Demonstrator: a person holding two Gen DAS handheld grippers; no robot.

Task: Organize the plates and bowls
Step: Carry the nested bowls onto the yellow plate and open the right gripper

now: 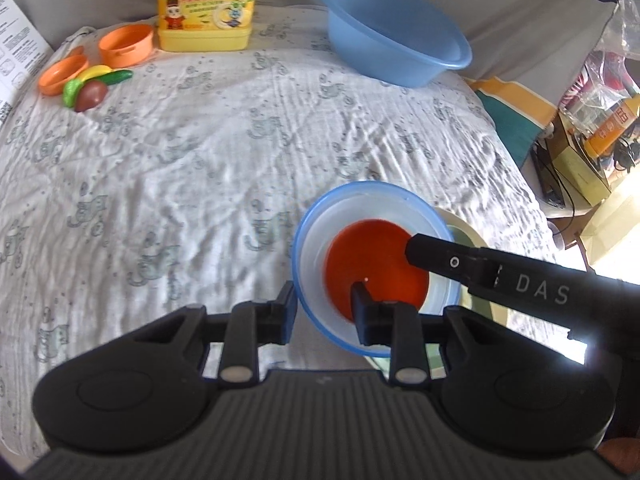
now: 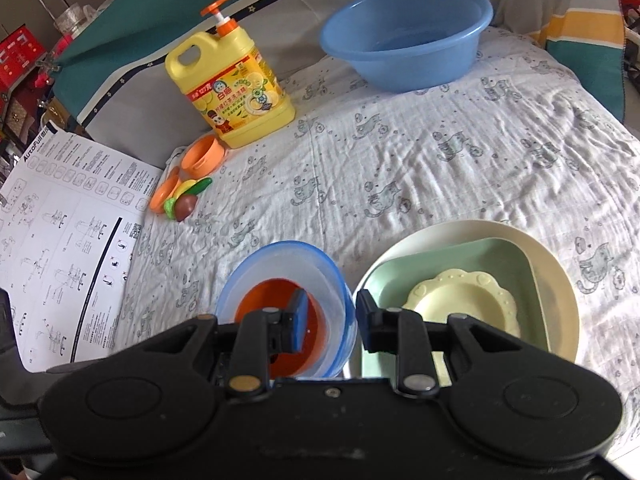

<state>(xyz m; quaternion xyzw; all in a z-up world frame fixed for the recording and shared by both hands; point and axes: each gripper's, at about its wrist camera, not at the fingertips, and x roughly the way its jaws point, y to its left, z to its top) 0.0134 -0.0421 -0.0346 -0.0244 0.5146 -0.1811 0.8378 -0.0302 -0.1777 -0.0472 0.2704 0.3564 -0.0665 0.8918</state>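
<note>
A translucent blue-rimmed bowl (image 1: 372,216) (image 2: 286,264) holds a red bowl (image 1: 368,256) (image 2: 256,300) nested inside it. My left gripper (image 1: 326,312) is open and straddles the bowl's near-left rim, one finger outside, one inside. My right gripper (image 2: 332,320) is open and straddles the bowl's right rim; its finger (image 1: 440,258) shows inside the bowl in the left wrist view. To the right is a stack: a cream round plate (image 2: 560,280), a green square plate (image 2: 400,276) on it, and a small pale yellow scalloped plate (image 2: 460,304) on top.
A large blue basin (image 1: 396,36) (image 2: 404,36) sits at the back of the cloth-covered surface. A yellow detergent jug (image 1: 206,4) (image 2: 236,92) stands back left, with orange toy cups (image 1: 126,44) (image 2: 202,158) and toy food (image 1: 90,88) (image 2: 184,200). A printed sheet (image 2: 68,240) lies left.
</note>
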